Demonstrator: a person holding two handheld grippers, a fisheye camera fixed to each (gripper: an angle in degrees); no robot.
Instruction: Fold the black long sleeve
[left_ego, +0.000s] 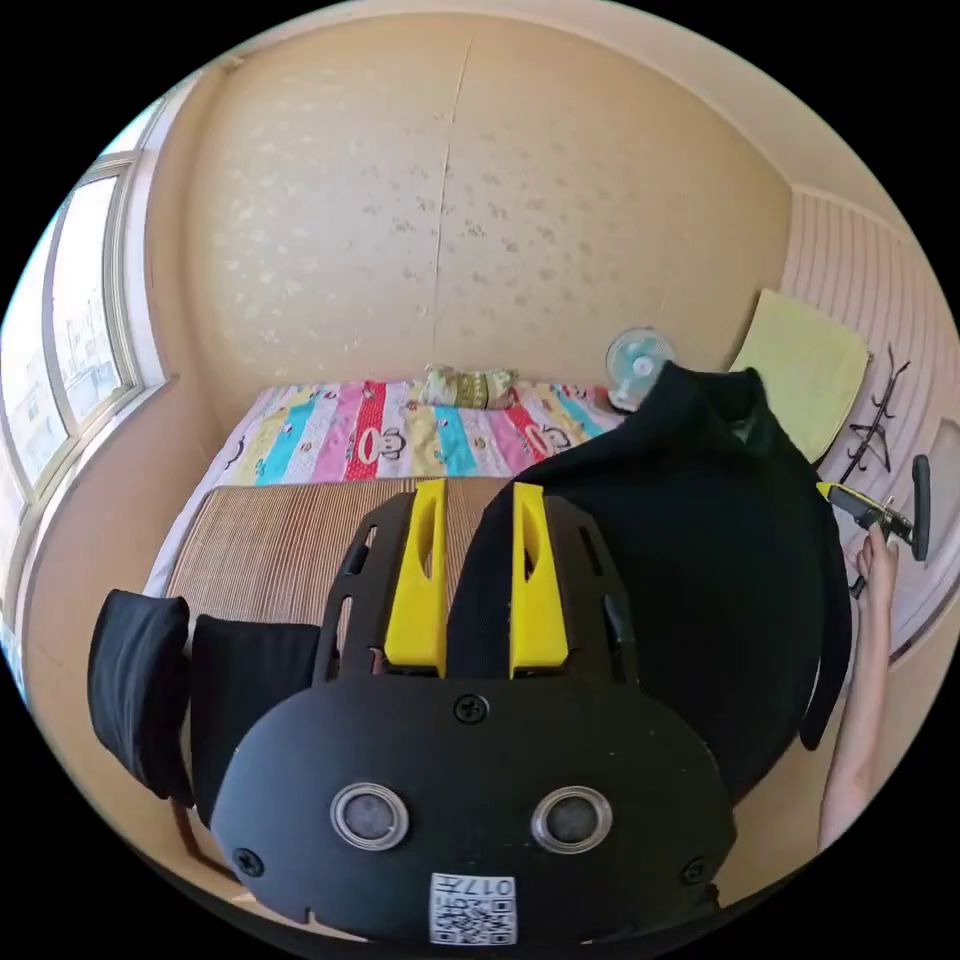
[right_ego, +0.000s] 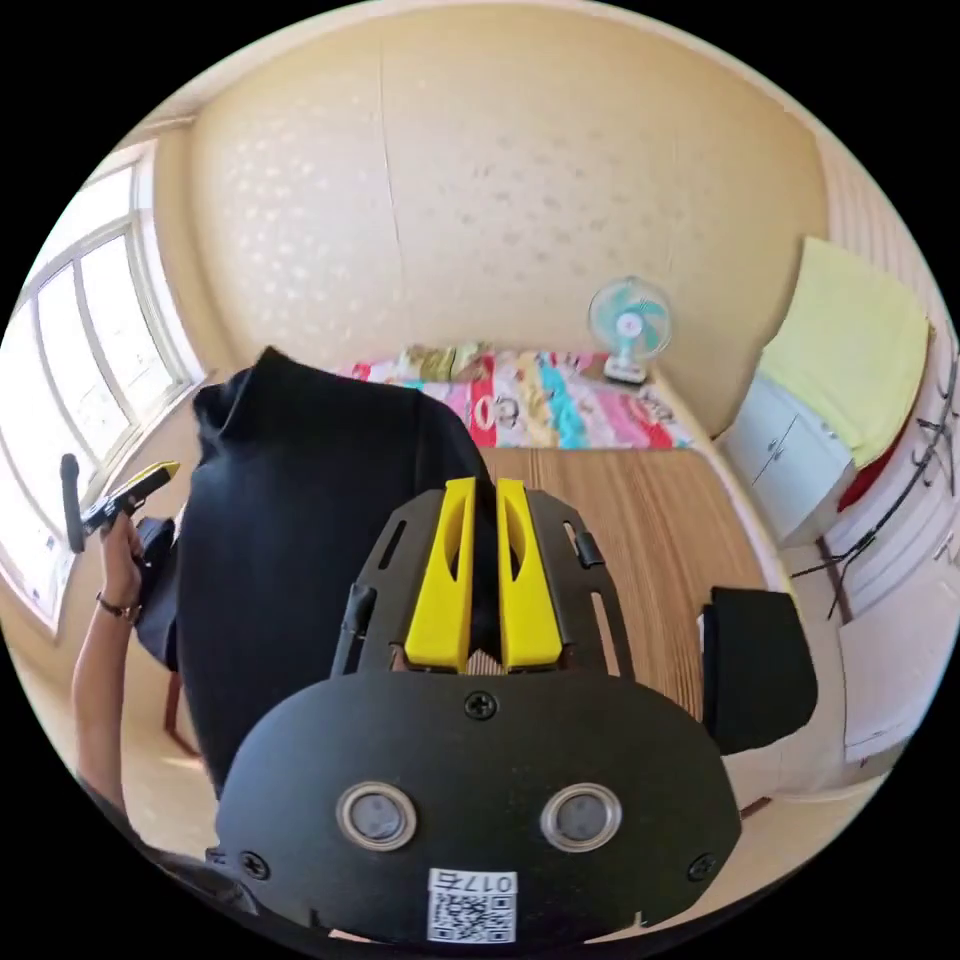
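Above the brown striped bed mat, the black long-sleeve top hangs spread in the air. The left gripper pinches its edge between nearly closed yellow jaws; the right gripper is clamped on the opposite edge.

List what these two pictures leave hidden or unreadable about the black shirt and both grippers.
- Left gripper view: left gripper body covers the black shirt hem.
- Right gripper view: the shirt covers part of the bed; whether the right gripper pinches cloth is unclear.
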